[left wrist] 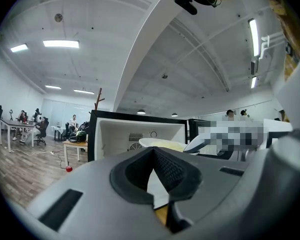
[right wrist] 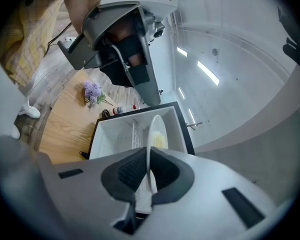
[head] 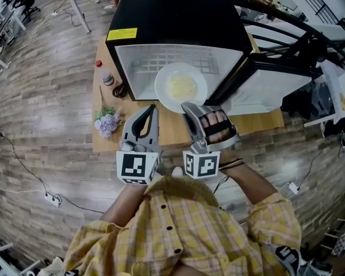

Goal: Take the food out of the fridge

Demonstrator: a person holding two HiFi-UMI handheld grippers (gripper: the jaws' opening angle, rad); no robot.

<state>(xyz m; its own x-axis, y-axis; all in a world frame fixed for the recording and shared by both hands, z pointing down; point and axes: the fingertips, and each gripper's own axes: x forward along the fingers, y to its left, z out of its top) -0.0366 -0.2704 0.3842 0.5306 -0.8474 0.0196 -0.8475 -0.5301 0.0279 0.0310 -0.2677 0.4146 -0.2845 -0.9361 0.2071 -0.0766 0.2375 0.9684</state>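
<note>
Wood-plank floor (head: 40, 125) surrounds a pale wooden bench (head: 167, 132) that carries a small black fridge (head: 178, 16). Its door (head: 270, 88) is swung open to the right and its white inside is lit. The right hand-held gripper (head: 187, 105) is clamped on the near rim of a white plate (head: 181, 87). In the right gripper view the rim stands edge-on between the dark pads (right wrist: 132, 171), which press it from both sides. The plate bears a pale yellow portion of food (head: 182, 86) and hangs at the fridge's open front, above the bench. The person's hand (head: 214, 125) grips that tool's handle. The left hand-held gripper (head: 153, 107) sits just beside the right one, pointing level at the fridge. Its jaws meet at the tips with nothing between them. A bunch of purple flowers (head: 107, 122) lies on the bench to the left. A small red-capped bottle (head: 106, 76) stands near the fridge's left corner.
</note>
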